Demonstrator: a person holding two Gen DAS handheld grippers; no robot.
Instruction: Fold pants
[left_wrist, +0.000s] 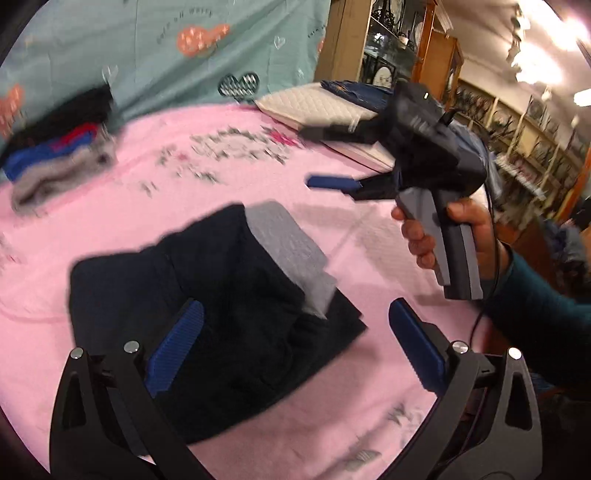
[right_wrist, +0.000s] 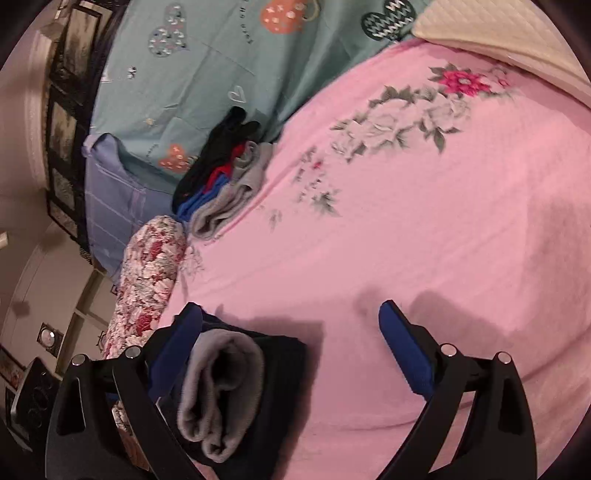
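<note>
The folded pants are dark navy with a grey inner layer showing, and they lie in a compact bundle on the pink bedspread. My left gripper hangs just above their near edge, open wide, with no cloth pinched. A hand holds my right gripper in the air beyond the pants, also open. In the right wrist view the pants lie at the lower left. The right gripper is open there, its left finger over the bundle's edge and gripping nothing.
A pile of black, red, blue and grey clothes sits at the far edge against a teal sheet. A white quilted pillow lies behind, and a floral bolster lies along the bed's side. Shelves stand to the right.
</note>
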